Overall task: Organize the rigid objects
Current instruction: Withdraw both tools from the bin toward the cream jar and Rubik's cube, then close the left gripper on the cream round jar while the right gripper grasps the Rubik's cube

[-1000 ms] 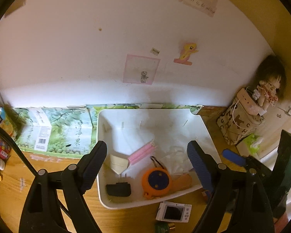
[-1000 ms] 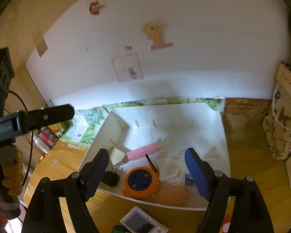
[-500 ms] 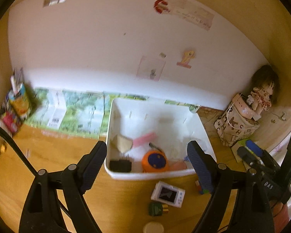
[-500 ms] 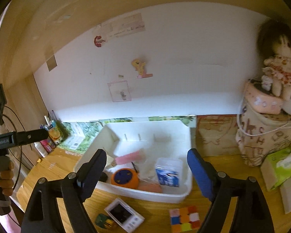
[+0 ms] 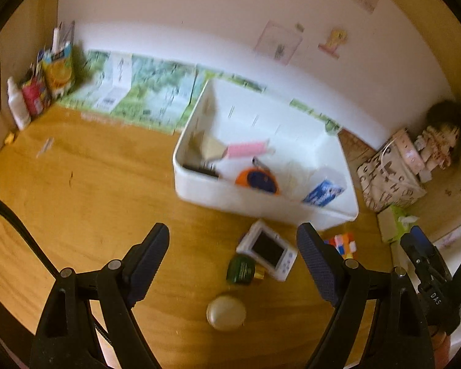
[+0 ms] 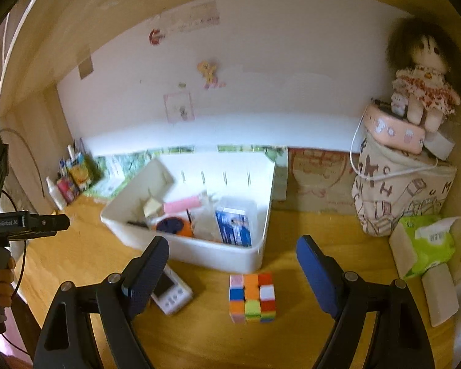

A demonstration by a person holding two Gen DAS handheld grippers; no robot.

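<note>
A white bin [image 5: 255, 207] on the wooden table holds a pink bar [image 5: 247, 149], an orange tape measure [image 5: 256, 180], a blue-and-white box [image 5: 322, 192] and a black adapter. In front of it lie a white gadget with a screen [image 5: 267, 252], a small green bottle [image 5: 241, 272], a round cream lid [image 5: 226, 312] and a colour cube [image 6: 252, 296]. My left gripper [image 5: 233, 236] hangs open above the gadget and bottle, holding nothing. My right gripper [image 6: 232, 244] is open over the cube, short of the bin [image 6: 199, 255].
A doll [image 6: 421, 92] sits on a patterned bag [image 6: 399, 196] at the back right, with a green tissue pack [image 6: 424, 246] beside it. Bottles and cartons [image 5: 40, 89] crowd the back left corner. Green printed cardboard [image 5: 144, 89] leans against the wall.
Both grippers have drawn back from the bin, so the cube, gadget, green bottle and lid now show in front of it. The left view has tilted down and rolled.
</note>
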